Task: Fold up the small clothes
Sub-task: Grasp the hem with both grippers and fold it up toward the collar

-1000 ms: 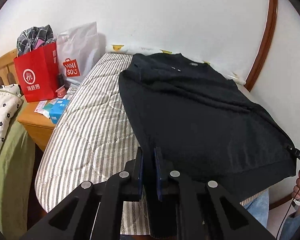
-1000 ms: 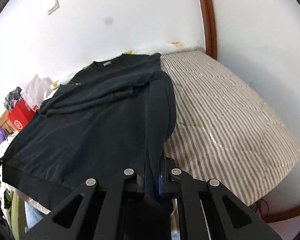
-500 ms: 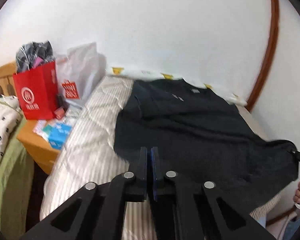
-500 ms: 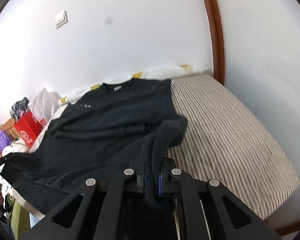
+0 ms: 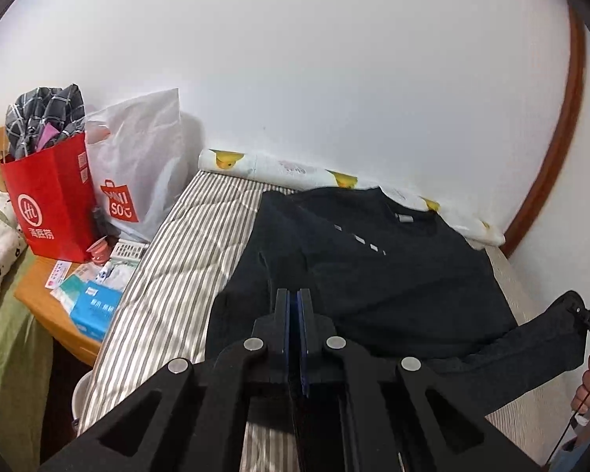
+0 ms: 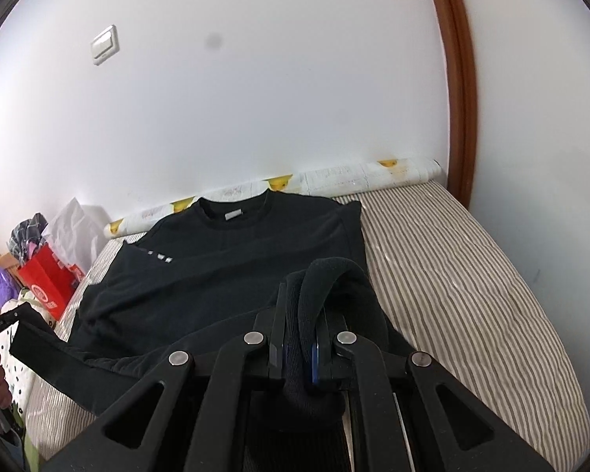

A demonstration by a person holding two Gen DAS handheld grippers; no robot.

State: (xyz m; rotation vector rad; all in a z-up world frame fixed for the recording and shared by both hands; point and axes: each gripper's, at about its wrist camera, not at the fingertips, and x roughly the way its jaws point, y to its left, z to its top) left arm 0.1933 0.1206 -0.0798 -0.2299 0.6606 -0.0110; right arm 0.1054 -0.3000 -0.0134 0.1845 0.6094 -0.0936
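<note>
Holding grey checked cloth (image 5: 45, 118) in red paper bag (image 5: 53, 200), left of frame; left gripper (image 5: 294, 314) and right gripper (image 6: 299, 330) pinching black sweatshirt (image 5: 373, 275) hem.

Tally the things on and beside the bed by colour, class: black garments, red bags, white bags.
Black sweatshirt: 1
Red paper bag: 1
White plastic bag: 1
Total: 3

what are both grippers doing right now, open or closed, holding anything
Left gripper: closed on the hem of the black sweater.
Right gripper: closed on a bunched fold of the same sweater.
</note>
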